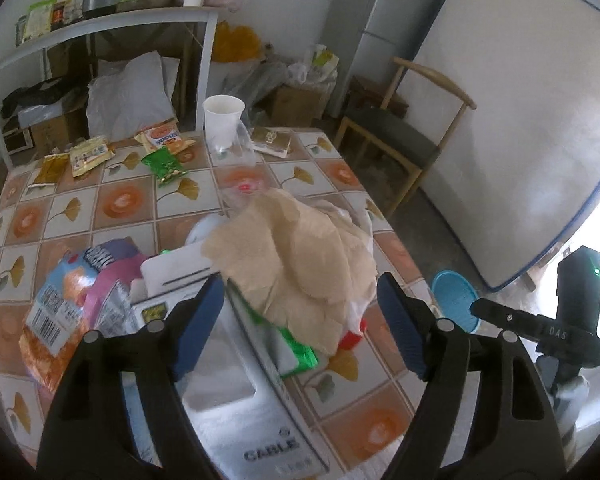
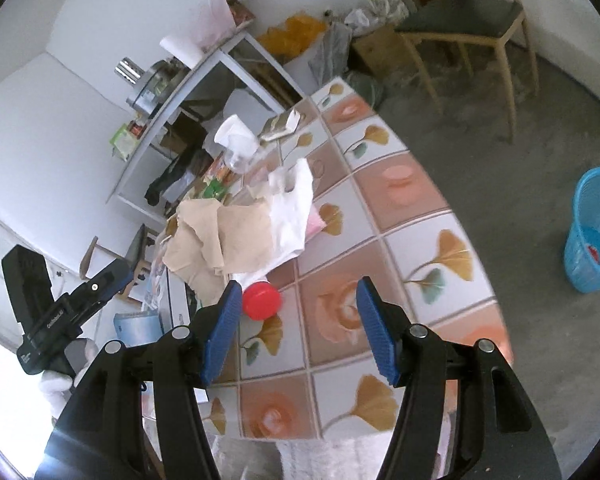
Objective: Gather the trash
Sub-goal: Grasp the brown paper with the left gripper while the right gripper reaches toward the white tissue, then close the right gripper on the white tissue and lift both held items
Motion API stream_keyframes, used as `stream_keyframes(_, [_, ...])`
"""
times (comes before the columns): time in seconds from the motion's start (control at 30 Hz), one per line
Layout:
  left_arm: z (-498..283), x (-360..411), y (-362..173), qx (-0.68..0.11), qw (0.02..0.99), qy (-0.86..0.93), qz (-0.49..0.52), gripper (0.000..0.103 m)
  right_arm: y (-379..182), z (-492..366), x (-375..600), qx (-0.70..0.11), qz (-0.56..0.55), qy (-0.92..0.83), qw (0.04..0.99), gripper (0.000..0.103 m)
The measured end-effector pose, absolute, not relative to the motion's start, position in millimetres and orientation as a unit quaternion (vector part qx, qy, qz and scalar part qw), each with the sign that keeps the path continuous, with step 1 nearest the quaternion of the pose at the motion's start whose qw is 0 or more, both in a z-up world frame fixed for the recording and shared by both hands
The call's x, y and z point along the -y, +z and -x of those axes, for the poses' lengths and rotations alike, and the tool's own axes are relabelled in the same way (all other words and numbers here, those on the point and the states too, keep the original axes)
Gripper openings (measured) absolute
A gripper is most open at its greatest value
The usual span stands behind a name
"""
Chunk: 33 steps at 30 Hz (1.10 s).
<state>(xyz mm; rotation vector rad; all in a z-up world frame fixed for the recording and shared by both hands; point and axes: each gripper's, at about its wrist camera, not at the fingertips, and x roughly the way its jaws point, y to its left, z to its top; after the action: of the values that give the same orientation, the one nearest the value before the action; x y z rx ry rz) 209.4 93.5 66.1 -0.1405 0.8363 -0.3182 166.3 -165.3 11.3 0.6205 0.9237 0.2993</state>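
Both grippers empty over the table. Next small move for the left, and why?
Probably ease the left gripper forward and down onto the crumpled beige paper and close. Its jaws stand open with nothing between them, the paper lies on top of the pile right ahead, and the blue bin waits on the floor.

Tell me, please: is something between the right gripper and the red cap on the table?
Nothing visible does. The right gripper is open above the table, and the red cap lies just beside its left finger, with only bare tablecloth between them.
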Motion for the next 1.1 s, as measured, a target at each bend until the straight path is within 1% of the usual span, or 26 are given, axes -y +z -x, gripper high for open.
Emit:
stream_keyframes(0.03, [-214.7, -85.3, 62.9, -0.404, 0.9, -0.154, 0.057, 0.078, 8.4, -171.3, 160.6, -0.439, -0.295, 0.143, 0.837, 0.058])
stream_keyframes(0.17, [-230.9, -55.8, 53.3, -0.404, 0.903, -0.148, 0.006, 0.079, -2.8, -188.8, 154.5, -0.448, -0.307, 0.145, 0.827, 0.058])
stream_keyframes(0.33, [-249.3, -32.6, 37.9, -0.411, 0.9, -0.143, -0.025, 0.078, -15.2, -213.5, 158.7, -0.445, -0.339, 0.144, 0.816, 0.058])
stream_keyframes(0.4, [-254.7, -28.4, 33.2, -0.412, 0.9, -0.139, -0.032, 0.072, -22.0, -226.8, 159.2, -0.446, -0.359, 0.149, 0.806, 0.058])
stream_keyframes(0.47, [-261.4, -26.5, 27.4, -0.419, 0.897, -0.134, -0.039, 0.062, -28.7, -238.5, 160.3, -0.447, -0.375, 0.157, 0.797, 0.058])
stream_keyframes(0.5, [-264.1, -25.6, 24.0, -0.424, 0.895, -0.135, -0.039, 0.059, -31.0, -244.4, 159.1, -0.447, -0.38, 0.16, 0.794, 0.058])
stream_keyframes(0.57, [-267.7, -25.6, 19.8, -0.43, 0.891, -0.136, -0.039, 0.045, -35.4, -256.0, 156.9, -0.448, -0.388, 0.164, 0.789, 0.058])
stream_keyframes(0.6, [-269.5, -26.3, 17.1, -0.434, 0.89, -0.136, -0.037, 0.042, -38.3, -263.0, 155.8, -0.449, -0.391, 0.167, 0.786, 0.058])
stream_keyframes(0.63, [-270.6, -26.6, 15.5, -0.437, 0.889, -0.135, -0.036, 0.033, -41.1, -268.5, 154.9, -0.45, -0.394, 0.166, 0.784, 0.058])
stream_keyframes(0.67, [-271.7, -27.7, 13.9, -0.441, 0.887, -0.134, -0.034, 0.027, -42.4, -273.2, 154.3, -0.452, -0.397, 0.166, 0.782, 0.058])
stream_keyframes(0.7, [-272.6, -29.3, 12.7, -0.442, 0.886, -0.134, -0.031, 0.024, -44.9, -279.1, 153.2, -0.452, -0.4, 0.167, 0.78, 0.058])
stream_keyframes(0.73, [-272.8, -31.0, 11.9, -0.443, 0.886, -0.134, -0.027, 0.018, -46.8, -283.2, 152.5, -0.453, -0.401, 0.166, 0.779, 0.058])
stream_keyframes(0.77, [-273.1, -32.5, 11.5, -0.444, 0.885, -0.135, -0.025, 0.015, -49.3, -288.8, 152.1, -0.454, -0.403, 0.161, 0.778, 0.057])
stream_keyframes(0.87, [-272.7, -36.9, 11.2, -0.442, 0.886, -0.136, -0.021, 0.007, -54.2, -298.7, 152.0, -0.456, -0.408, 0.159, 0.775, 0.051])
stream_keyframes(1.0, [-270.4, -43.4, 13.4, -0.435, 0.889, -0.141, -0.009, 0.001, -60.1, -311.7, 149.1, -0.461, -0.41, 0.159, 0.771, 0.044])
stream_keyframes(1.07, [-268.9, -45.9, 14.5, -0.431, 0.89, -0.147, -0.002, 0.0, -61.3, -314.3, 146.7, -0.462, -0.408, 0.162, 0.77, 0.038])
stream_keyframes(1.1, [-268.2, -46.8, 15.1, -0.43, 0.891, -0.149, 0.002, 0.0, -61.3, -314.7, 145.7, -0.462, -0.407, 0.164, 0.77, 0.032])
